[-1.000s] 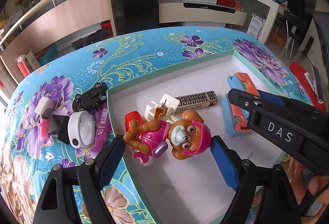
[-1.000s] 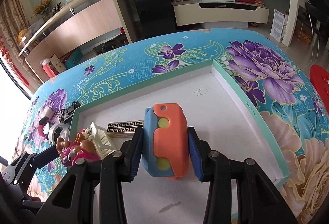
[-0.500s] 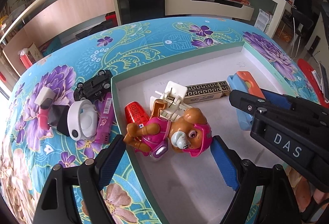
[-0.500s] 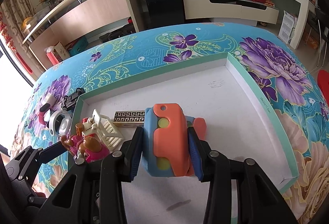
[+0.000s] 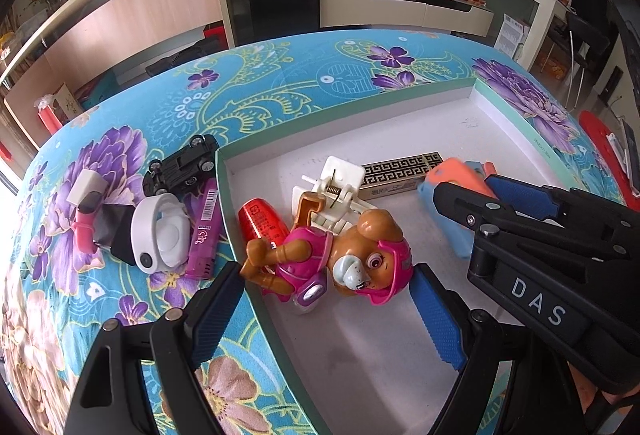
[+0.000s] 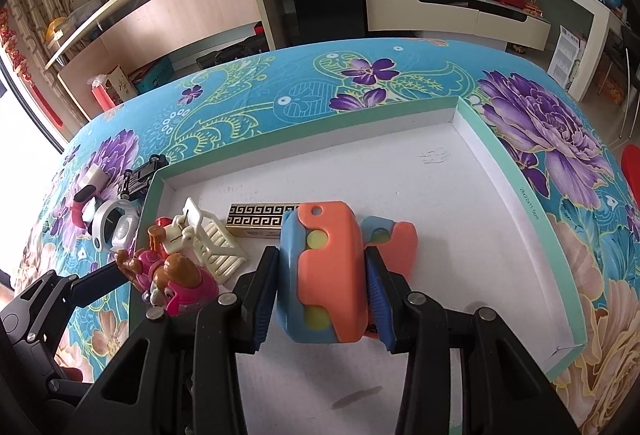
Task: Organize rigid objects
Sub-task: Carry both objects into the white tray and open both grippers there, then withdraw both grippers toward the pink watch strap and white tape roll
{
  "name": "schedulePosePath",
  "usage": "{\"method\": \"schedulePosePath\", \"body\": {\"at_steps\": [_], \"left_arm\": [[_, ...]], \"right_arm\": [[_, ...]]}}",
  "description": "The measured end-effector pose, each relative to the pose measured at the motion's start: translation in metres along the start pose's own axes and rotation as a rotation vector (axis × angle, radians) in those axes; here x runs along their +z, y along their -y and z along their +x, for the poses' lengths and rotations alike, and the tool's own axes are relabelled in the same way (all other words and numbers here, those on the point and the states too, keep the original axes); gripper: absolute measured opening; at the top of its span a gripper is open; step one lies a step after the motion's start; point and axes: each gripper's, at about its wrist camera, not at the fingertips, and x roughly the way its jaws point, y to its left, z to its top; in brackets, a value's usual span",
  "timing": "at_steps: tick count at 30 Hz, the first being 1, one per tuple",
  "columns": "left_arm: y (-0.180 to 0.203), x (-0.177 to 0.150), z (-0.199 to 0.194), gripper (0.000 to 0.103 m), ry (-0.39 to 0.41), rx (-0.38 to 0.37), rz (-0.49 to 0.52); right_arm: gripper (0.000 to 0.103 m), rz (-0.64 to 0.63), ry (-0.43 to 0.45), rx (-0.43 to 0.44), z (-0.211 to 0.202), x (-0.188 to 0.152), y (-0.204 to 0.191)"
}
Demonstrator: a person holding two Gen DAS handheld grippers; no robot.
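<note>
A shallow white tray with a green rim (image 5: 504, 103) (image 6: 480, 123) lies on the flowered table. In it are a pink-and-brown puppy figure (image 5: 340, 259) (image 6: 176, 279), a cream hair clip (image 5: 332, 191) (image 6: 212, 239), a red cylinder (image 5: 260, 223), and a black-and-gold box (image 5: 400, 173) (image 6: 260, 219). My left gripper (image 5: 328, 319) is open, its fingers on either side of the puppy without touching it. My right gripper (image 6: 324, 283) is shut on an orange-and-blue toy (image 6: 324, 267) above the tray floor; it also shows in the left wrist view (image 5: 452, 187).
Outside the tray's left edge lie a black toy car (image 5: 180, 167) (image 6: 140, 175), a white round gadget (image 5: 160, 231) (image 6: 116, 227), a purple lighter (image 5: 204, 231) and a pink-and-white piece (image 5: 86, 207). Cabinets and shelves stand beyond the table.
My left gripper has drawn back from the puppy, which now lies at the tray's left edge. My right gripper has kept its hold on the orange-and-blue toy and lifted slightly.
</note>
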Motion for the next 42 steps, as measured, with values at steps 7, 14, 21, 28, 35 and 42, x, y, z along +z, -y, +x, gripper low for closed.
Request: {"method": "schedulePosePath", "body": {"at_steps": [7, 14, 21, 28, 35, 42], "left_arm": [[-0.002, 0.000, -0.002, 0.088, -0.003, -0.007, -0.001], [-0.004, 0.002, -0.013, 0.089, 0.023, -0.018, -0.002], [-0.019, 0.004, -0.024, 0.089, 0.047, 0.005, -0.030], [-0.049, 0.003, -0.033, 0.089, 0.075, 0.049, -0.111], [-0.088, 0.000, -0.043, 0.103, 0.135, 0.145, -0.252], [-0.108, -0.005, -0.040, 0.103, 0.131, 0.180, -0.330]], "right_arm": [[0.053, 0.002, 0.013, 0.003, -0.003, 0.001, -0.001], [0.053, 0.013, 0.046, 0.009, -0.010, 0.003, 0.000], [0.053, 0.025, 0.070, 0.015, -0.016, 0.005, 0.001], [0.053, 0.032, 0.073, 0.015, -0.016, 0.006, 0.002], [0.055, -0.004, 0.066, 0.014, -0.012, 0.006, -0.010], [0.083, -0.057, 0.064, 0.012, -0.008, 0.005, -0.024]]}}
